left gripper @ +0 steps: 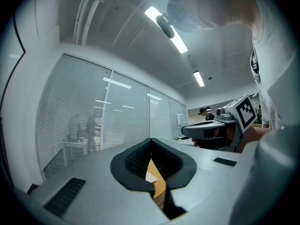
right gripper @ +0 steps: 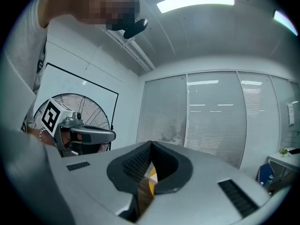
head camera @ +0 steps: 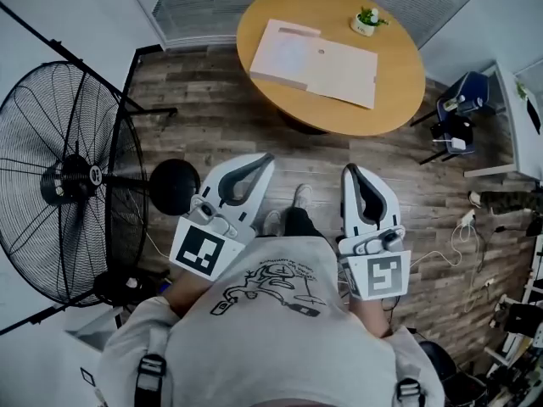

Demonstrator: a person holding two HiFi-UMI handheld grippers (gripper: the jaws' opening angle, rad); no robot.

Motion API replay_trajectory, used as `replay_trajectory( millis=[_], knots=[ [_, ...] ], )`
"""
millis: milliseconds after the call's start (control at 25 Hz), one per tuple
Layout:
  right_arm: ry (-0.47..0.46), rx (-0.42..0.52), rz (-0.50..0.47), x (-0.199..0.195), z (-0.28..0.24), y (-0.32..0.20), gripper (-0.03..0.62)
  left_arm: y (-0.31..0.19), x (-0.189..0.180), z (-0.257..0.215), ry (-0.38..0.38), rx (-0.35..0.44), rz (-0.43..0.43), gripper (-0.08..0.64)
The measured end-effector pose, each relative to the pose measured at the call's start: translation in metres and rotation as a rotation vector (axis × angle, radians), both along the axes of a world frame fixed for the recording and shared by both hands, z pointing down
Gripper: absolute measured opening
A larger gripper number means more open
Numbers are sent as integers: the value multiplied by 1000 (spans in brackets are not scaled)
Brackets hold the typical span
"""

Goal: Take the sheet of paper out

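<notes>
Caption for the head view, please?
White left gripper and right gripper, both shut, point toward a round wooden table bearing a flat pale cardboard folder.

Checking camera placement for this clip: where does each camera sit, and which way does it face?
Head view: on the person's head, facing steeply down at round table and fan; shirt, left tool, right tool show.
Left gripper view: on the left tool, level along its shut jaws toward blinds; right tool and shirt at right.
Right gripper view: on the right tool, level toward blinds; left tool and fan at left.
Shared: fan in head and right gripper views.
</notes>
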State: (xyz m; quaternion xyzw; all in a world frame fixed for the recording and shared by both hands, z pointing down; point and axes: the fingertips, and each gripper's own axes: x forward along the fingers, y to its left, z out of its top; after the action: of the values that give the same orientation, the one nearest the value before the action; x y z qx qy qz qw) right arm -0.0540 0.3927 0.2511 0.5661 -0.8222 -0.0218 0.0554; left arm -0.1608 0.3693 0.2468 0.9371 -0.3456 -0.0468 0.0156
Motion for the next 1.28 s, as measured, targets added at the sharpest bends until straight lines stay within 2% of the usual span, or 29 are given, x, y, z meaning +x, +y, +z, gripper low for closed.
replay_trajectory(
  millis=[440,600,880,1280],
  knots=[
    [4,1,-35,-4,6,-14,7,-13,1,3,-9,5,-3,20],
    [14,-16,-29,2,7,-28,6,-25,8,4,-14,5,0,20],
    [6,16,-33,17,4,-51,6,-48,22,3,-21,11,3,20],
    [3,-12,-40,38,13,-92,6,-91,42,5,-38,10,-1,20]
  ],
)
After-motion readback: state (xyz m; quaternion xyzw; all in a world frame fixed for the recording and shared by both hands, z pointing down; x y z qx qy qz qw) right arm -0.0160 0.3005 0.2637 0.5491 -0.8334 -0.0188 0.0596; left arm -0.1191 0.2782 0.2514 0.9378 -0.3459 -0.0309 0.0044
